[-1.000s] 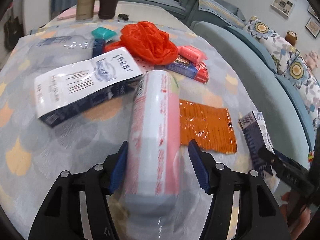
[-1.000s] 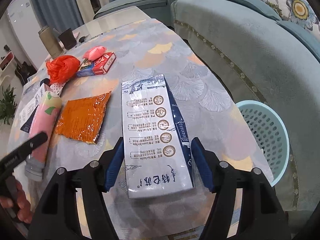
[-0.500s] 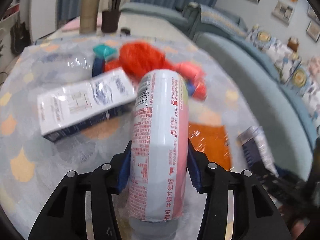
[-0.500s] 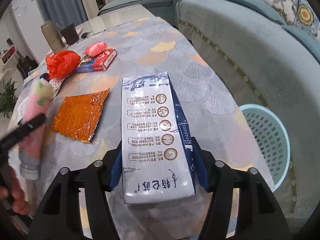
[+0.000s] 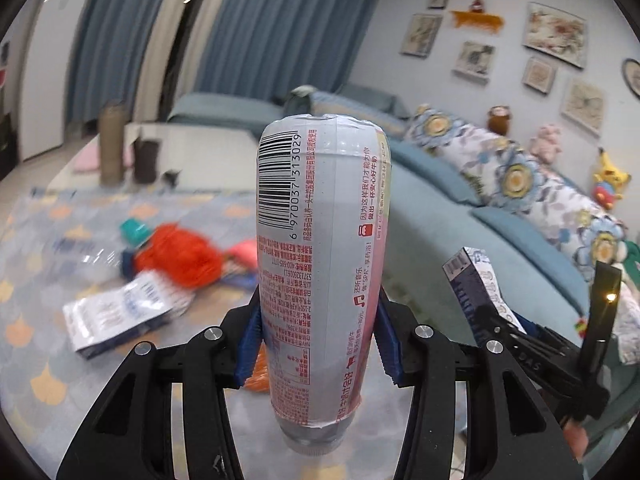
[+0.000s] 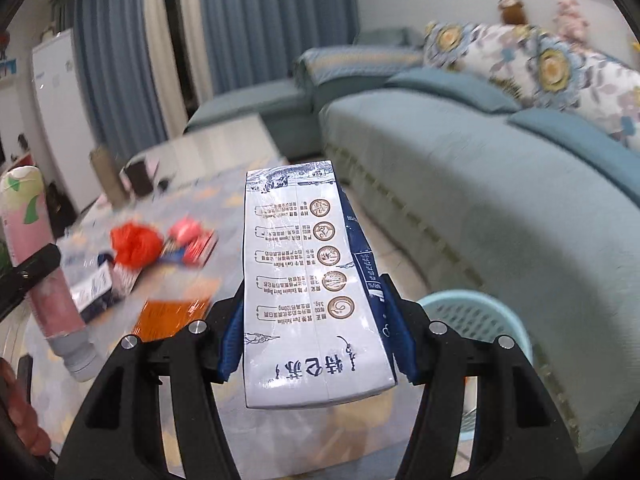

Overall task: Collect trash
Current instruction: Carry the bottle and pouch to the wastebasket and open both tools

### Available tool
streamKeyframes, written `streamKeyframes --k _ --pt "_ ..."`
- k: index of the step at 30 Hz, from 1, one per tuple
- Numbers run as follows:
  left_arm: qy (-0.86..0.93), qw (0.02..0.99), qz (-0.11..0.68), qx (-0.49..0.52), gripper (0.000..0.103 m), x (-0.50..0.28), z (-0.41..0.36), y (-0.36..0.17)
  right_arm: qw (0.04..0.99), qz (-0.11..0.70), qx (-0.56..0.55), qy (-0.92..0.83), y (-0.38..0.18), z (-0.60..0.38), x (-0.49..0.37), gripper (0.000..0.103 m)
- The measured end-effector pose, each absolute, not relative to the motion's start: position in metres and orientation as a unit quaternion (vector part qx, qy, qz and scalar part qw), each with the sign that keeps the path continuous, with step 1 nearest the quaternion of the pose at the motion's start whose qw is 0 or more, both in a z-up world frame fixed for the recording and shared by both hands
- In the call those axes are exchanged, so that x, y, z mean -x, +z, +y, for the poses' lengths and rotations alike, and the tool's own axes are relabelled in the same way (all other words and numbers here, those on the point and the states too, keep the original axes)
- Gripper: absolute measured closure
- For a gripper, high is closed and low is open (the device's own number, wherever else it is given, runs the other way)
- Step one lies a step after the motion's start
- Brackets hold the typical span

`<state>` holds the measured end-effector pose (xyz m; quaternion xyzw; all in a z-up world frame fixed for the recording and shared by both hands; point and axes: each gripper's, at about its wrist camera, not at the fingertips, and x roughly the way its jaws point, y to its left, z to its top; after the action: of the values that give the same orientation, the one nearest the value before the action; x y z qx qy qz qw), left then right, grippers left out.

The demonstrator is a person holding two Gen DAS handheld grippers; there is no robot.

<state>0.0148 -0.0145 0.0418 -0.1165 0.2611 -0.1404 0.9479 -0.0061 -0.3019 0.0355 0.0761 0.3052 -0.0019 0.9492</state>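
Observation:
My left gripper [image 5: 318, 344] is shut on a pink and grey drink bottle [image 5: 320, 248] and holds it tilted up above the table; the bottle also shows in the right wrist view [image 6: 36, 248]. My right gripper [image 6: 314, 340] is shut on a white and blue milk carton [image 6: 308, 280], lifted off the table; the carton also shows in the left wrist view [image 5: 476, 280]. A light blue mesh trash basket [image 6: 476, 316] stands on the floor below and to the right of the carton.
On the patterned table [image 5: 36, 280] lie an orange-red plastic bag [image 5: 180, 256], a second white and blue carton [image 5: 120, 312], an orange wrapper [image 6: 172, 316], a red and blue box [image 6: 196, 252], a pink item [image 6: 184, 230] and a teal item [image 5: 134, 232]. A blue sofa [image 6: 500, 208] stands on the right.
Both grippers closed on their items and lifted them off the table, tilting upward. The bottle and the milk carton now stand raised in the air.

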Motion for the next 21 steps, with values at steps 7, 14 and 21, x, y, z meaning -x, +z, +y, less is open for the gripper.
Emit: streamKeyframes --k 7,14,21 --pt "-0.222 0.937 0.249 0.104 0.056 -0.026 -0.098 0.070 0.951 0.279 -0.103 -0.083 0.047 -0.387 0.027 0.047" --pt "-0.289 0.916 0.272 0.060 0.056 -0.050 -0.186 0.054 0.929 0.304 -0.155 -0.146 0.013 -0.465 0.035 0.047" --pt "-0.343 0.873 0.342 0.046 0.056 -0.079 -0.252 0.000 0.890 0.367 -0.199 -0.184 -0.045 -0.509 0.026 0.047"
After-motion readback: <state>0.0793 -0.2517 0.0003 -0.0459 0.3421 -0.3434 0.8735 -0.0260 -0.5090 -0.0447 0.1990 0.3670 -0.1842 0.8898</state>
